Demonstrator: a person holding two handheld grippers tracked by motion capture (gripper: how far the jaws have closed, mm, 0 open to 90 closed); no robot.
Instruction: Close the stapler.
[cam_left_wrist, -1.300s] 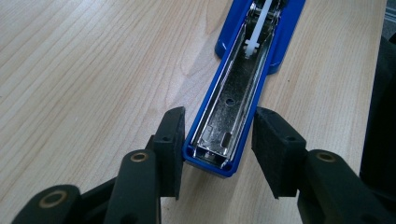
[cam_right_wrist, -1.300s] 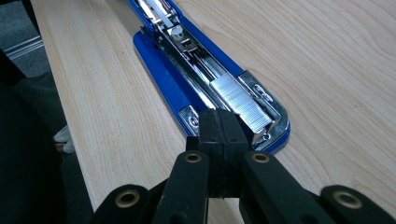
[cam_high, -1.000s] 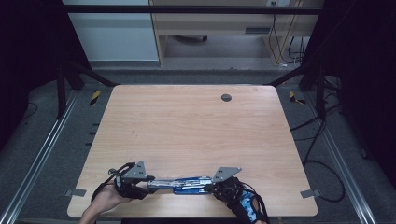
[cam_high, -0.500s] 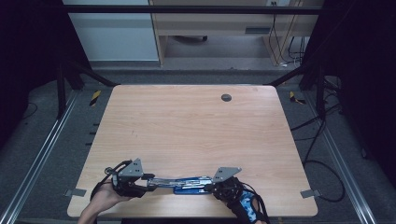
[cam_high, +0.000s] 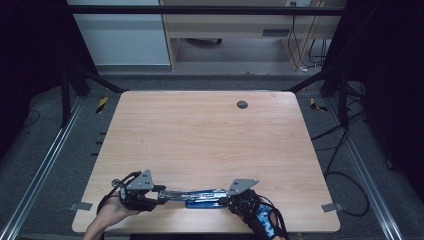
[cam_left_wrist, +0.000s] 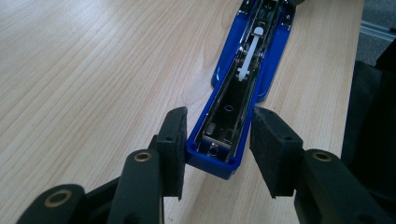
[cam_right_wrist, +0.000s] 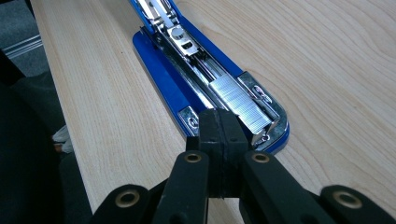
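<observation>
Between the two hand-held grippers, lying along the near edge of the table (cam_high: 200, 130): a blue stapler (cam_high: 202, 196), swung fully open and flat. Left hand-held gripper (cam_left_wrist: 217, 135) straddling the tip of the blue lid, jaws apart, one pad (cam_left_wrist: 173, 140) touching the plastic, the other just clear. Right hand-held gripper (cam_right_wrist: 219, 140) hovering shut, pads pressed together on nothing, just short of the staple strip (cam_right_wrist: 238, 105) sitting in the metal magazine. Judging by the look: stiff, moderately light, smooth plastic and chrome likely slipping under a slanted pinch; hinge free to swing. Best taking hold across the lid's straight sides, squarely, while keeping clear of the loose staples.
</observation>
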